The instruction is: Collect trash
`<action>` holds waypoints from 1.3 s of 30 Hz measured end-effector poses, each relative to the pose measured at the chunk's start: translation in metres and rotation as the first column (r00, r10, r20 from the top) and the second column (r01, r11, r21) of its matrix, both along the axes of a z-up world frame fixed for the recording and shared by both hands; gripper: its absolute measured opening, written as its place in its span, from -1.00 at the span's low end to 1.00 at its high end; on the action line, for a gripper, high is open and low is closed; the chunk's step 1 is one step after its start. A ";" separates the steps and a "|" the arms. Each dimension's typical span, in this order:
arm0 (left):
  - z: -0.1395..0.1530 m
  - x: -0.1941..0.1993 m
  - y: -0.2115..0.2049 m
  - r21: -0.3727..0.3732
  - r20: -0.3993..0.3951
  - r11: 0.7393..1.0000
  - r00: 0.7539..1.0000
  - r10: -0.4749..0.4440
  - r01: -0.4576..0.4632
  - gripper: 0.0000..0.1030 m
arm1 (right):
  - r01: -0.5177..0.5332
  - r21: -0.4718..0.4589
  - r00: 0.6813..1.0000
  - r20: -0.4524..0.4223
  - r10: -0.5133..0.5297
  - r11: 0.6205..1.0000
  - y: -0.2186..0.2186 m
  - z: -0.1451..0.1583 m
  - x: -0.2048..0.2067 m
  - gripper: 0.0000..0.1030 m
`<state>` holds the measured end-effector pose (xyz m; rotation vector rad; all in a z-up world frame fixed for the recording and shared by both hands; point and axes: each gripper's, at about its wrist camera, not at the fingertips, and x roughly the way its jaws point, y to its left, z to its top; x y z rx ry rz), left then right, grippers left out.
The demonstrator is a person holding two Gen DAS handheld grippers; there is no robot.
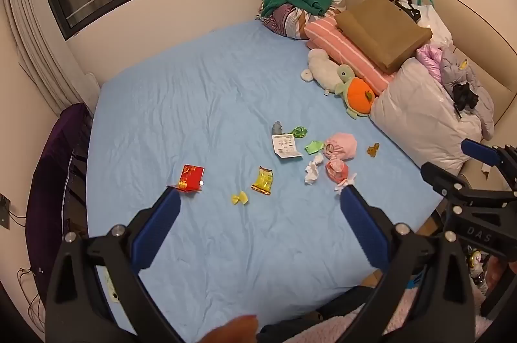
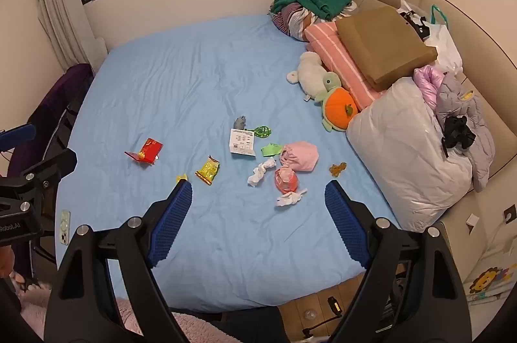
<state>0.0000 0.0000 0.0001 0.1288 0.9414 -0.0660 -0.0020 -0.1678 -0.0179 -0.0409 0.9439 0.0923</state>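
Trash lies scattered mid-bed on the blue sheet [image 1: 200, 103]: a red packet [image 1: 191, 178] [image 2: 146, 150], a yellow snack wrapper [image 1: 262, 180] [image 2: 207, 170], a small yellow wrapper [image 1: 240, 198], a white printed card [image 1: 285, 145] [image 2: 241, 142], green wrappers [image 1: 312, 146], crumpled white tissue [image 1: 312, 170] [image 2: 260, 171], a pink wrapper ball [image 1: 337, 170] [image 2: 285, 180] and a pink cloth bundle [image 1: 341, 146] [image 2: 300, 156]. My left gripper [image 1: 260, 197] is open and empty above the near bed. My right gripper [image 2: 258, 192] is open and empty, short of the tissue.
Plush toys [image 2: 336, 103], pillows [image 2: 404, 149], folded blankets [image 2: 381, 45] and clothes [image 2: 310, 0] are piled along the right side by the headboard. A phone [image 2: 64, 226] lies at the bed's left edge. Wooden floor [image 2: 326, 304] shows past the near edge.
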 end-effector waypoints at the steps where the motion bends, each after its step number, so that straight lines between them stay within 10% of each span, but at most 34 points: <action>1: 0.000 0.000 0.000 0.000 0.000 1.000 1.000 0.000 0.000 0.92 | 0.000 0.000 1.000 0.002 0.000 1.000 0.000 0.000 0.000 0.58; 39: -0.002 -0.002 0.004 -0.037 -0.021 0.999 1.000 -0.001 0.000 0.92 | 0.004 0.001 1.000 0.008 -0.004 1.000 0.003 0.003 -0.005 0.59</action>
